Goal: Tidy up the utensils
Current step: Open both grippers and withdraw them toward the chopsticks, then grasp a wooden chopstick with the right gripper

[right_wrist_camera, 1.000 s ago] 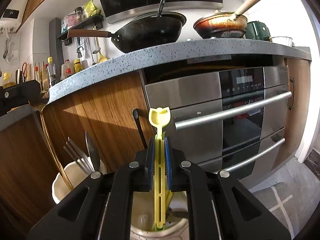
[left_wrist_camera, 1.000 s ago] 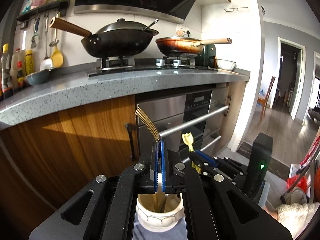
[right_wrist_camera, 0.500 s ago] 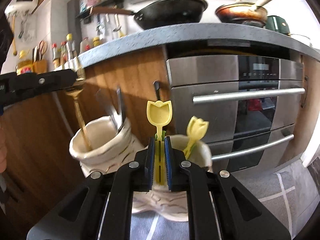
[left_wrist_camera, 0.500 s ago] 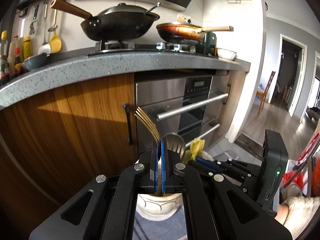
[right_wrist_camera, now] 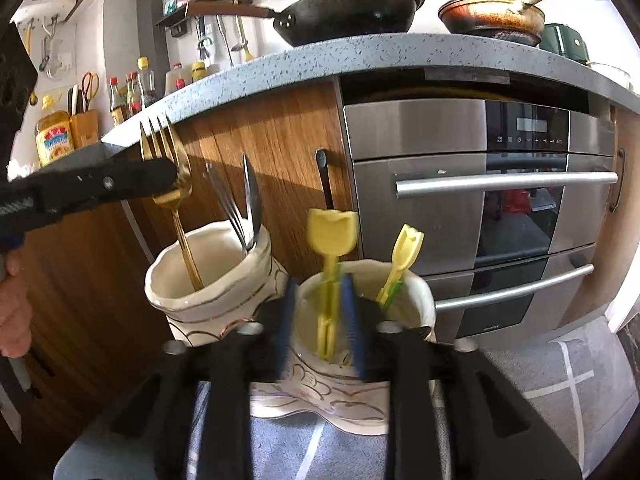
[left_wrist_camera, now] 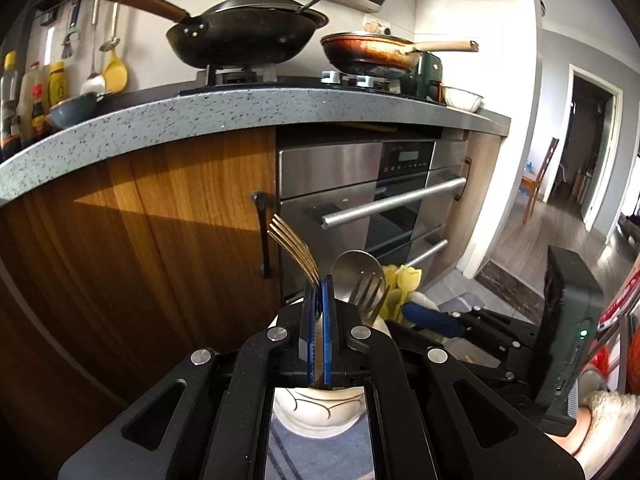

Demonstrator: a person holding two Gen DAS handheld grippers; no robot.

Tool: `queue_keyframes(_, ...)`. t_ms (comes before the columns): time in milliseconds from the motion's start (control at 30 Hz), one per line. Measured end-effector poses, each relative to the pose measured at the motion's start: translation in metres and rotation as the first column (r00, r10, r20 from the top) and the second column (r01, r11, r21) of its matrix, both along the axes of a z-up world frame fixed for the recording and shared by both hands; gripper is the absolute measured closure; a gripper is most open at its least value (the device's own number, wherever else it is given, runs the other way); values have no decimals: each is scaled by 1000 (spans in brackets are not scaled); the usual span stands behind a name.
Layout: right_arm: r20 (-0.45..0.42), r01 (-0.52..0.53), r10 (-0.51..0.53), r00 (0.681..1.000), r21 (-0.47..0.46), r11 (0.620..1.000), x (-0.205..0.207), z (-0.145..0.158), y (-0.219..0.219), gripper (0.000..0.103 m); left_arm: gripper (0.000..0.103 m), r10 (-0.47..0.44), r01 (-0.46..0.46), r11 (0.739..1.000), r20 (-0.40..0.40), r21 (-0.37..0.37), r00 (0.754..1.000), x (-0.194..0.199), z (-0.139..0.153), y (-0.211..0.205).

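Two white ceramic cups stand side by side, touching, on a grey mat on the floor in front of a kitchen counter and oven. The left cup [right_wrist_camera: 208, 276] already holds a steel fork and spoon [right_wrist_camera: 246, 204], leaning against its far rim. The left hand-held gripper [left_wrist_camera: 318, 308] is clamped shut on the neck of a gold fork [right_wrist_camera: 176, 196], just below the tines; its handle reaches down into the left cup, so this piece looks nearly placed but not yet let go. The right cup [right_wrist_camera: 368, 292] holds one yellow plastic utensil [right_wrist_camera: 402, 264] resting against its rim. A second yellow utensil [right_wrist_camera: 332, 264] stands upright in that cup between the fingers of the right hand-held gripper [right_wrist_camera: 318, 320], whose jaws are opening and no longer press on it. Metal pieces sit left, plastic right. By this view the sorting is close to finished, with only the gold fork left to release; whether more utensils wait elsewhere cannot be told.
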State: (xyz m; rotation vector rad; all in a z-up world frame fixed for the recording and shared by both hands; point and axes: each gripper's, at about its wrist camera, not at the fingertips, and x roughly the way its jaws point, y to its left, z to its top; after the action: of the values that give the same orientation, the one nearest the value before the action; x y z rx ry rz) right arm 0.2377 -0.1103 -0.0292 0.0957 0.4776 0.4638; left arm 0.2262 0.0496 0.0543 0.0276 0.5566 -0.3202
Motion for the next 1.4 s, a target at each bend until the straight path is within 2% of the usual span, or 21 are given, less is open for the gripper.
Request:
queue_keyframes(100,11,0,0,1000,7,1000,-4,4,-4,73,99,4,-4,1000,-4,-11,1000,0,0,3)
queue_keyframes(200,17,3,-3,1000,20,1000,-11,8,-9,71,83,25,-25,1000,-6,2,1000,1,-1,4)
queue_keyframes(300,24,8,-9,1000,39,999,-24,12,-20,71,78,37,-37,999,-7,-1,999,1,0,6)
queue_keyframes(367,29,16,-18,999,43,999,-33,14,-29,69,71,50,-50,999,-9,-12,999,-2,2,10)
queue_keyframes(433,32,30,-32,999,50,998,-44,17,-40,60,56,57,-57,998,-4,-20,998,-9,3,13)
queue_keyframes(467,32,39,-41,999,52,998,-51,19,-47,59,53,59,-59,998,3,-21,998,-14,4,13)
queue_keyframes(533,25,61,-62,998,43,997,-64,21,-61,51,37,65,-65,998,21,-5,998,-25,5,12)
queue_keyframes(600,9,84,-85,996,39,996,-75,22,-76,43,26,61,-61,998,40,7,997,-36,5,9)
queue_keyframes(733,-41,141,-139,989,39,989,-92,20,-106,27,13,51,-53,998,61,37,997,-63,-1,-3)
queue_keyframes(833,-60,182,-179,982,49,982,-110,17,-129,18,11,41,-42,999,42,26,998,-76,-12,-11)
queue_keyframes(933,-71,217,-214,974,29,976,-126,9,-141,17,11,37,-38,999,32,9,999,-89,-30,-20)
queue_keyframes(1033,-85,237,-238,968,-22,971,-139,-5,-145,17,11,50,-51,998,33,31,998,-97,-47,-32)
queue_keyframes(1200,-128,235,-244,961,-83,969,-150,-30,-148,17,11,20,-17,999,-60,43,998,-102,-82,-57)
queue_keyframes(1267,-152,231,-243,958,-94,968,-152,-40,-149,17,11,-10,13,1000,-100,28,995,-105,-96,-69)
queue_keyframes(1400,-187,225,-240,953,-100,969,-155,-55,-151,18,7,-15,16,1000,-137,3,990,-107,-116,-84)
